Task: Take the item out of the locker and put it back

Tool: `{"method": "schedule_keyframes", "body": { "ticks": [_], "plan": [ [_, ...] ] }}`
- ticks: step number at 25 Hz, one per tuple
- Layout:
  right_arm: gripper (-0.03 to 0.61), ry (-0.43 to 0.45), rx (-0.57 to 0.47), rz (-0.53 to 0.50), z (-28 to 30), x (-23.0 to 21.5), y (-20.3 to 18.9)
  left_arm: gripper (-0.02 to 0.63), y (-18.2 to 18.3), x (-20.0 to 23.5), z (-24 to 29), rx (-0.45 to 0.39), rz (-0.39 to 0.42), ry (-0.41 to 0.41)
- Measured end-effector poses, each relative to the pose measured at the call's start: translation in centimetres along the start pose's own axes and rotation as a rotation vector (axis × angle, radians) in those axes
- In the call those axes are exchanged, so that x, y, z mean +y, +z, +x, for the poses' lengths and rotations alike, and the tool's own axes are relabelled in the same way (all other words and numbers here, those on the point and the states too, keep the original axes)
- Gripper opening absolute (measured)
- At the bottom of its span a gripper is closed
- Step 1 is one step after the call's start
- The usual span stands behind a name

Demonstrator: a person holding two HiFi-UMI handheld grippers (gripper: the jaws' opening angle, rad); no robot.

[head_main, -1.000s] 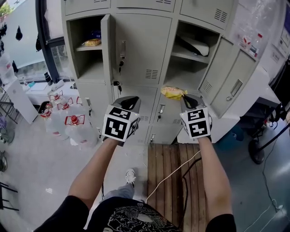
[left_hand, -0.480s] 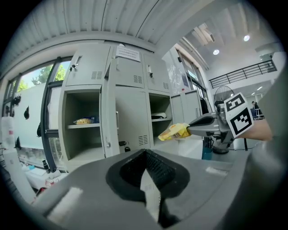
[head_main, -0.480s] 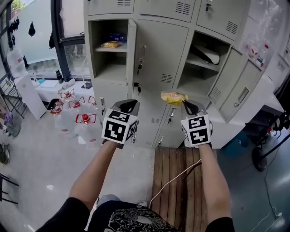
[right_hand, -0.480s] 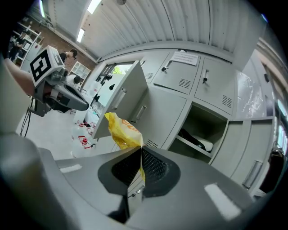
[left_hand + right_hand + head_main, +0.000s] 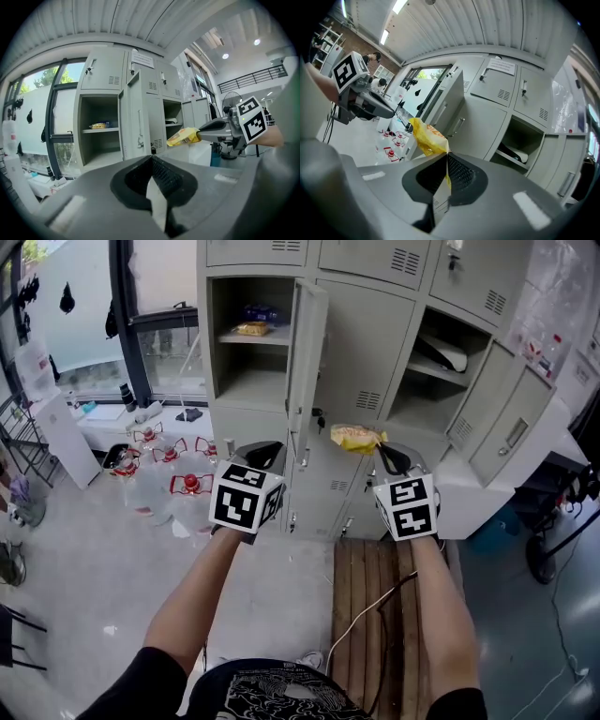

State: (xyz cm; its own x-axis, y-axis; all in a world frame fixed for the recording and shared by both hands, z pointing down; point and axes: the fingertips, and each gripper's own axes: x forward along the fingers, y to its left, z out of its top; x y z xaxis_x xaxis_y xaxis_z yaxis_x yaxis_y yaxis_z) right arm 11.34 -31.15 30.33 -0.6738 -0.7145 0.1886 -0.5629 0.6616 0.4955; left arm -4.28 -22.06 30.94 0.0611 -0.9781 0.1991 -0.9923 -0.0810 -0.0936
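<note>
**lockerlurker:** ok so your right gripper [image 5: 382,452] has its jaws pinched shut on a corner of the yellow snack bag [image 5: 354,436]. The bag pokes out past the tips and a bit toward your left side. It's hanging in the air in front of the closed lower locker doors [image 5: 323,486], outside every compartment and not touching any shelf.

**gripnerd:** yep, and your left gripper [image 5: 266,448] has its jaws pressed together with nothing between them, the left gripper view shows that plainly. Your left forearm [image 5: 192,587] and right forearm [image 5: 441,606] are both stretched straight out ahead of you, roughly parallel. The two grippers sit at about the same height, well apart from each other.

**lockerlurker:** on the lockers [image 5: 370,329], the left compartment stands open with its door [image 5: 307,357] swung out toward you. There's another yellow packet [image 5: 251,329] on its upper shelf, with something blue [image 5: 262,312] behind it. The right compartment [image 5: 417,404] is open too, with a dark and white thing [image 5: 447,353] on its shelf, can't tell what it is.

**gripnerd:** your right arm is over a wooden pallet [image 5: 380,652] with a white cable [image 5: 361,620] running across it. Your left arm is over bare floor [image 5: 94,587]. A cluster of big red-capped water bottles [image 5: 187,498] stands on the floor off to your left, near the left gripper.
</note>
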Motion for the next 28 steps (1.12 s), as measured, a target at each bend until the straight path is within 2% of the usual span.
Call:
{"method": "schedule_keyframes", "body": {
  "ticks": [13, 28],
  "plan": [
    [0.027, -0.024, 0.047, 0.007, -0.5, 7.9, 2.9, 0.002, -2.4, 4.9, -5.2, -0.010, -0.009, -0.050],
    [0.028, 0.031, 0.025, -0.002, 2.1, 19.1, 9.0, 0.002, -6.0, 14.7, -13.4, -0.004, -0.034, 0.010]
  ]
}}
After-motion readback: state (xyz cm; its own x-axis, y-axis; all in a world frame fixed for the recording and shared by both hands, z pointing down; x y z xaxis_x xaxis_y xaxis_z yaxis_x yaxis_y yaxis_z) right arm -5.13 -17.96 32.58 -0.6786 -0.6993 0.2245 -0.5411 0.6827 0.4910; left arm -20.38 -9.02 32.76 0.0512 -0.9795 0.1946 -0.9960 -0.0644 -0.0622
